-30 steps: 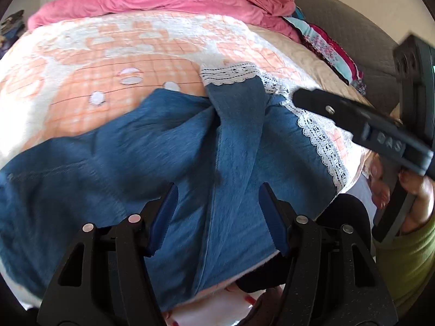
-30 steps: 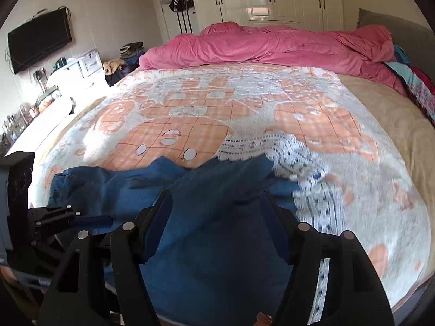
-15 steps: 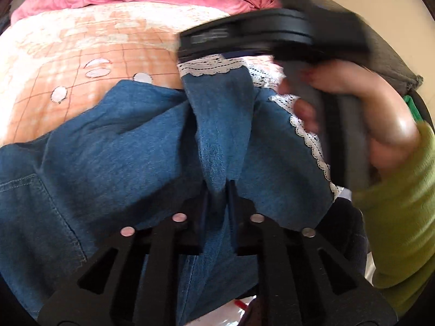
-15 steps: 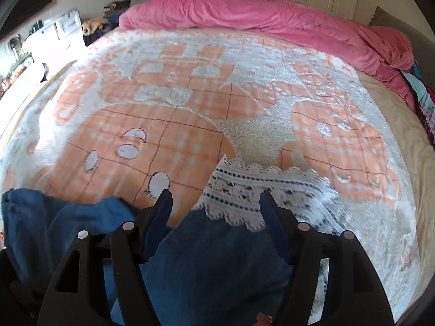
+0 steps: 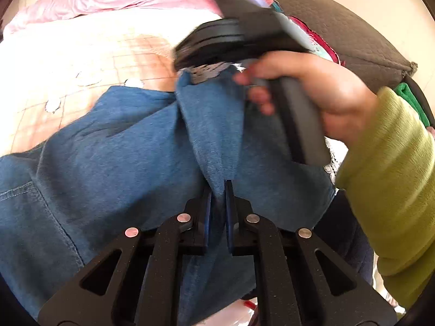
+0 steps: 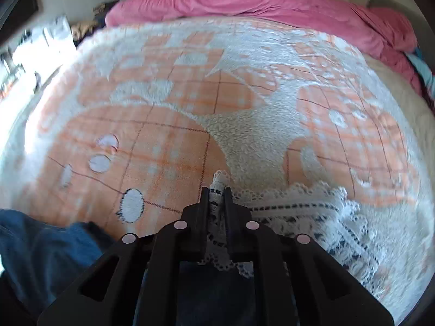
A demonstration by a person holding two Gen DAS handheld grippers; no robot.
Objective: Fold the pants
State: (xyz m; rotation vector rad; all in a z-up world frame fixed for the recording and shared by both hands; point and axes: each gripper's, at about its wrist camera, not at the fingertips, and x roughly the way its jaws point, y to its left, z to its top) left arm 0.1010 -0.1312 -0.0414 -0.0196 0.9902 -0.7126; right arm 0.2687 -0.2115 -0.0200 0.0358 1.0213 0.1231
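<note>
Blue denim pants [image 5: 114,157] with white lace hems lie crumpled at the near edge of the bed. My left gripper [image 5: 217,190] is shut on a raised fold of denim in the middle of the pants. My right gripper [image 6: 216,194] is shut on the white lace hem [image 6: 304,212] of one pant leg; in the left wrist view it shows as a black body [image 5: 233,40] held by a hand at the far end of that leg. More denim [image 6: 40,247] shows at the lower left of the right wrist view.
An orange and white patterned blanket [image 6: 244,108] covers the bed. A pink duvet [image 6: 258,0] is bunched along the far side. A grey headboard [image 5: 353,35] and colourful clothes [image 5: 312,38] are at the right. The person's green sleeve [image 5: 388,184] is close by.
My left gripper closed on the denim fold half a second ago and still holds it. My right gripper moved forward to the lace hem and has now shut on it.
</note>
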